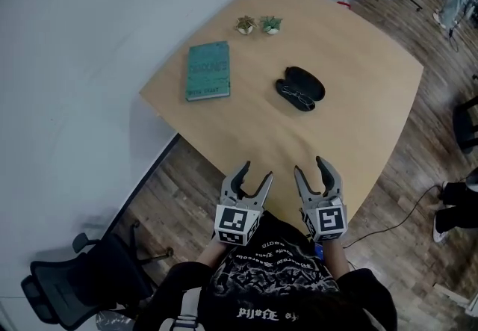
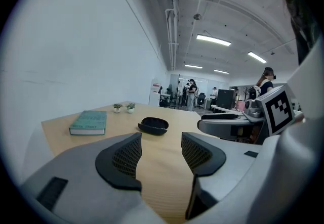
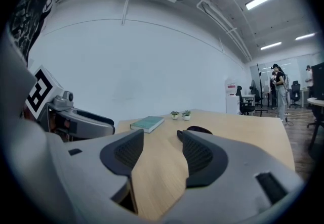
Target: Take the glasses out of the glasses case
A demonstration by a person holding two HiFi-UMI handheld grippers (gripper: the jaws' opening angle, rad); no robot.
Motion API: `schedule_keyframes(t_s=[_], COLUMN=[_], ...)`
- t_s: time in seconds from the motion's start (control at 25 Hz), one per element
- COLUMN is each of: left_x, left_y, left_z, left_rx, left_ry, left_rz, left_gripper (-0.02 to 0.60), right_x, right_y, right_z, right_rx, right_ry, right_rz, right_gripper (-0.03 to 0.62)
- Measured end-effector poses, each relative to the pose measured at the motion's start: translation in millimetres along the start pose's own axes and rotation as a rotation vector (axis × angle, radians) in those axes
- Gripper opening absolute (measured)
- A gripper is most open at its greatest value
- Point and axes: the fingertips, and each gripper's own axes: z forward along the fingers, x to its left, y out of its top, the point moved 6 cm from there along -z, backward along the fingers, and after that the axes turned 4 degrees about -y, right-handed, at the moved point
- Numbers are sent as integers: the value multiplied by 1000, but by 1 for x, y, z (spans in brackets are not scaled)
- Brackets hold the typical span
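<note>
Tabletop [image 1: 336,135]: black glasses case [image 1: 302,87] lies open, glasses [image 1: 297,96] seemingly inside.

- A white wall [image 1: 75,60] is seen across the left.
- Wood-plank floor [image 1: 441,120] is shown at right and below.
- A pale wooden desk [image 1: 358,98] is set mid-frame.
- A dark office chair [image 1: 60,291] is placed lower left.
- Strip lights [image 2: 212,40] are lit overhead.

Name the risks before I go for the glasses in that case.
The glasses are thin and dark against the black glasses case, so jaws may pinch a lens or the case rim. The case lies loose on the table; unless the open left gripper steadies it, it may slide or lift with them.
</note>
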Motion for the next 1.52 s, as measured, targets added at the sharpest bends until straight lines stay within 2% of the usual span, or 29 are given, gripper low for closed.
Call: schedule_keyframes(t_s=[0.24, 0.6, 0.88, 1.04, 1.28, 1.52], left_x=[7, 44, 74, 91, 114, 129], left_y=[4, 15, 24, 31, 36, 35], left_z=[20, 57, 86, 101, 117, 128], left_rx=[32, 57, 79, 82, 87, 116], left_ry=[-62, -158, -252, -301, -332, -361], left_rz=[18, 23, 26, 18, 10, -3], left_gripper=[252, 252, 252, 252, 252, 252], right_x=[-5, -4, -15, -23, -39, -65], right_y=[6, 15, 39, 56, 73, 84], right_z=[15, 46, 76, 97, 131, 160], right_rx=[-25, -16, 11, 41, 102, 135], right_ry=[-10, -91, -177, -175, -169, -179], right_rz=[95, 79, -11, -78, -150, -174], right_gripper=[250, 250, 250, 250, 250, 250])
